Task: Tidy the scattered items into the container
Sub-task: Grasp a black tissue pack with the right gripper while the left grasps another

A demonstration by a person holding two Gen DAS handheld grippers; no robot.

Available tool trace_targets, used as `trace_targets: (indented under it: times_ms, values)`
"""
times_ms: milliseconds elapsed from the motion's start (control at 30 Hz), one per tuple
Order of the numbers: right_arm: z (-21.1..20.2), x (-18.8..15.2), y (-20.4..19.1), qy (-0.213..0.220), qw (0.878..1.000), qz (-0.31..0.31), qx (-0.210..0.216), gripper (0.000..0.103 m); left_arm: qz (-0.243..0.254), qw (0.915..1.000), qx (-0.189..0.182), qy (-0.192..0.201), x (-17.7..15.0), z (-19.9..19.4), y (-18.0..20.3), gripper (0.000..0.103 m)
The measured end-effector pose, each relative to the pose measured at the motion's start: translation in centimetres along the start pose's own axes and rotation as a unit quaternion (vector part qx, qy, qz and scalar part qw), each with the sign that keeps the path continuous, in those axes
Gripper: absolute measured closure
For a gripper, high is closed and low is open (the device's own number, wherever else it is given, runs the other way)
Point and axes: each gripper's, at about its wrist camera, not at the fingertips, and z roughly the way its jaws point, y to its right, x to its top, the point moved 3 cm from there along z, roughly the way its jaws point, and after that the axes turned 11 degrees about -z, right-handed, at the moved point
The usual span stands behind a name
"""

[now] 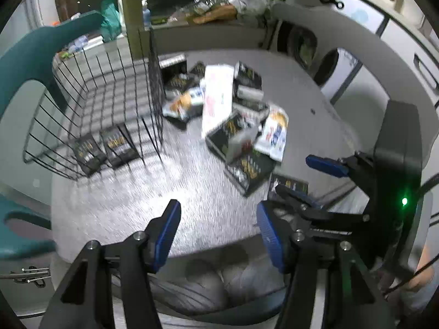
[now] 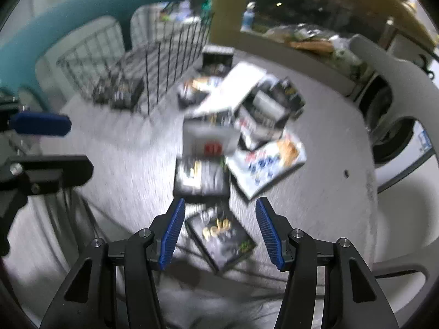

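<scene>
Both my feeds are smeared with blur, so I cannot read any print on the packets, and the pile [image 1: 233, 109] in the middle of the white table [image 1: 123, 197] overlaps too much for a sure count. I make out roughly ten items there: mostly dark packets with gold print, two white-and-blue packets, one long white box [image 1: 215, 96] lying across the top, and a small white box with a red mark [image 2: 208, 139].

The wire basket [image 1: 90, 104] stands at the far left of the table; its outer side is cut off by the teal chair [image 1: 24, 63]. Inside it I count two dark packets [image 1: 104, 148] lying side by side on the near end.

My left gripper [image 1: 219, 227] hangs over the near table edge, fingers spread wide with nothing between them. My right gripper [image 2: 219, 230] is likewise wide open and empty, hovering above a single dark packet [image 2: 222, 235] lying apart at the near end of the pile, not touching it as far as I can tell.
</scene>
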Motion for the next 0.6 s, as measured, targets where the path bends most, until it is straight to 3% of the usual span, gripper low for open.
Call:
trace_targets:
  times_ms: [133,267,433,600]
  values:
    - [2.4,-1.7,0.7,-0.023,1.000,-0.005,0.010,0.041,0.019,0.9997,0.002,-0.018,-1.7,2.7,0.0,0.038]
    - [3.3,-2.1,1.6,-0.019,0.999,0.006,0.027,0.029,0.055,0.9984,0.003,-0.014,-2.0,5.1,0.5,0.038]
    - [3.9,-2.3,2.1,-0.019,0.998,0.014,0.064,0.026,0.095,0.9955,-0.005,-0.008,-1.2,7.1,1.5,0.038]
    - [4.1,-2.4,1.5,-0.015,0.998,-0.009,0.066,0.026,0.115,0.9932,-0.016,-0.004,-0.6,8.5,2.0,0.038]
